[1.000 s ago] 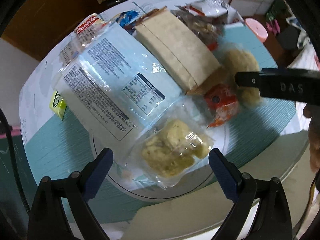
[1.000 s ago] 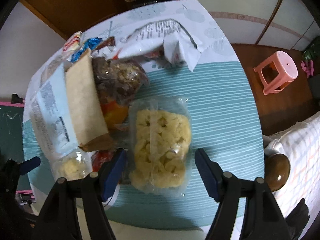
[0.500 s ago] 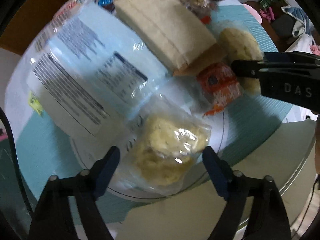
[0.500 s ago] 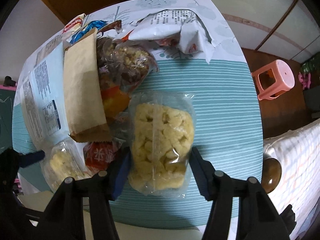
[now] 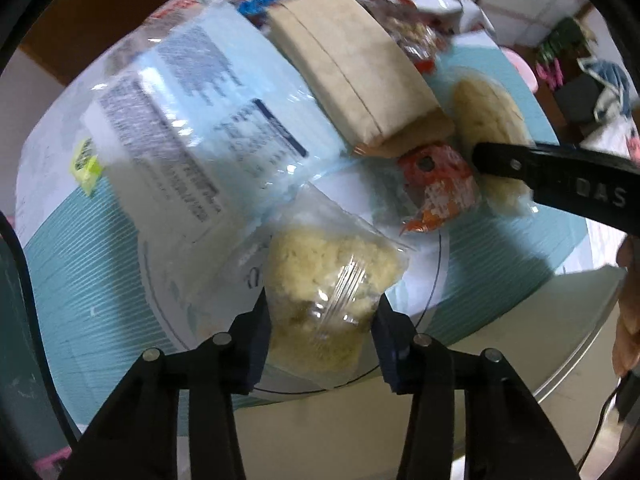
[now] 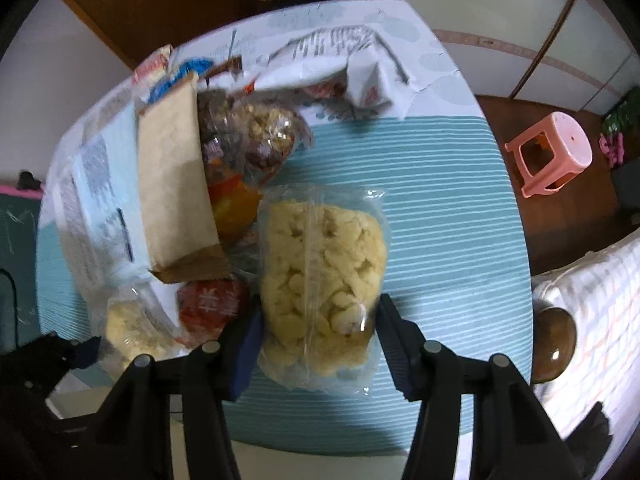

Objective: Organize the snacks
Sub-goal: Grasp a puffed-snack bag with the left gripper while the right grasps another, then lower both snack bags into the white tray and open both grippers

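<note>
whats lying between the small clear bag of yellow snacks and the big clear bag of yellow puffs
A red-orange wrapped snack lies between the small bag and the big bag. The right wrist view shows it best; the left wrist view shows it too.

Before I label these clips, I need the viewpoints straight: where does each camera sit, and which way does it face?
Left wrist: sits on the left gripper, facing down at the small clear bag of pale yellow crumbly snack between its closing jaws; the right gripper's black finger and part of a hand show.
Right wrist: sits on the right gripper, facing down at the large clear bag of pale puffed snacks between its closing jaws; the left gripper shows.
Shared: both bags, the flat brown paper packet and the teal striped tablecloth.
</note>
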